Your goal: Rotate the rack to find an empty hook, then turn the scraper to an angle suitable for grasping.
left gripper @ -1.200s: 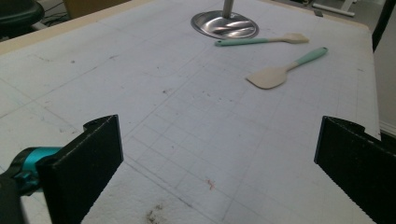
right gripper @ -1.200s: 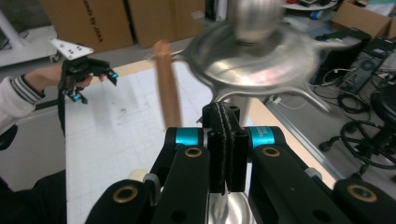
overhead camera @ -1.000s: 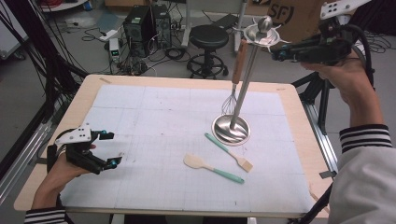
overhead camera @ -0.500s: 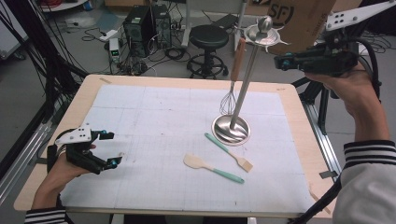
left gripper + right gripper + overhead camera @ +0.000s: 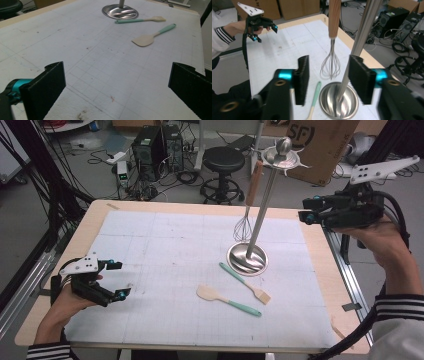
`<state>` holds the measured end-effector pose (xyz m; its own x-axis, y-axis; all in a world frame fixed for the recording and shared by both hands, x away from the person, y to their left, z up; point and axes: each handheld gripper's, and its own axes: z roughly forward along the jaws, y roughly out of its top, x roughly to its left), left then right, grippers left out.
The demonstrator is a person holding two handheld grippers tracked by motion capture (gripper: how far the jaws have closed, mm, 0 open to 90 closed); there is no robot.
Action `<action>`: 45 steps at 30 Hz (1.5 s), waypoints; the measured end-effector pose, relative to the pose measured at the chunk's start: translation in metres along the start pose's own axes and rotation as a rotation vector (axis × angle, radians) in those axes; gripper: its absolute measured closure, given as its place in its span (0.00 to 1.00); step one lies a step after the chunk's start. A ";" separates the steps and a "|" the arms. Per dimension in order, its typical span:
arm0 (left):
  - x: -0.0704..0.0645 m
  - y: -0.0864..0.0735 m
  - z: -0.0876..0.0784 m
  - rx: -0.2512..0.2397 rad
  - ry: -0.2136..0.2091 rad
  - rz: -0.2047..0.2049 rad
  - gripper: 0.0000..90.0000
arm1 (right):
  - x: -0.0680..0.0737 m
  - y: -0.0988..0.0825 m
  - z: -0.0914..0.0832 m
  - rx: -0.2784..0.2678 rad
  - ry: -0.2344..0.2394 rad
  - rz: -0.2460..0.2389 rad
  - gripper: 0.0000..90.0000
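A steel stand [image 5: 247, 258] rises from its round base to a hooked top [image 5: 280, 152]. A whisk [image 5: 243, 227] with a wooden handle hangs from it. My right gripper [image 5: 306, 215] is in the air to the stand's right, level with the pole's middle. Its jaws have just been opening and nothing is between them. In the right gripper view, the whisk [image 5: 331, 63] and the pole [image 5: 359, 42] stand beyond the gripper [image 5: 328, 66]. My left gripper [image 5: 120, 279] rests open and empty at the mat's left, also seen as [image 5: 117, 77].
A teal-handled brush [image 5: 245, 282] and a spatula [image 5: 227, 300] lie on the white grid mat [image 5: 165, 245] in front of the stand's base. Behind the table are a stool [image 5: 223, 160], computer cases [image 5: 155, 145], cables and a cardboard box [image 5: 320, 145].
My right gripper has come down from beside the stand's top to mid-pole height, and its jaws have gone from shut to open. The left gripper and the utensils have not moved.
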<state>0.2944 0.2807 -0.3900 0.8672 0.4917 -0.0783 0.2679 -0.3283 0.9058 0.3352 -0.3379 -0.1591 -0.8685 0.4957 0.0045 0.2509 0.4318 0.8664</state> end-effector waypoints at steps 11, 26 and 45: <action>0.000 0.000 -0.002 -0.012 -0.001 -0.003 0.02 | 0.011 -0.028 0.007 0.011 -0.007 0.013 0.00; 0.000 0.000 -0.004 -0.013 0.003 -0.001 0.02 | 0.026 -0.051 0.016 0.022 0.009 0.013 0.00; -0.002 0.003 -0.004 -0.012 0.008 0.008 0.02 | 0.045 -0.067 0.036 0.042 0.039 -0.025 0.00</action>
<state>0.2918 0.2824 -0.3858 0.8656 0.4961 -0.0679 0.2560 -0.3220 0.9115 0.2951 -0.3175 -0.2353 -0.8905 0.4550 0.0032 0.2457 0.4750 0.8450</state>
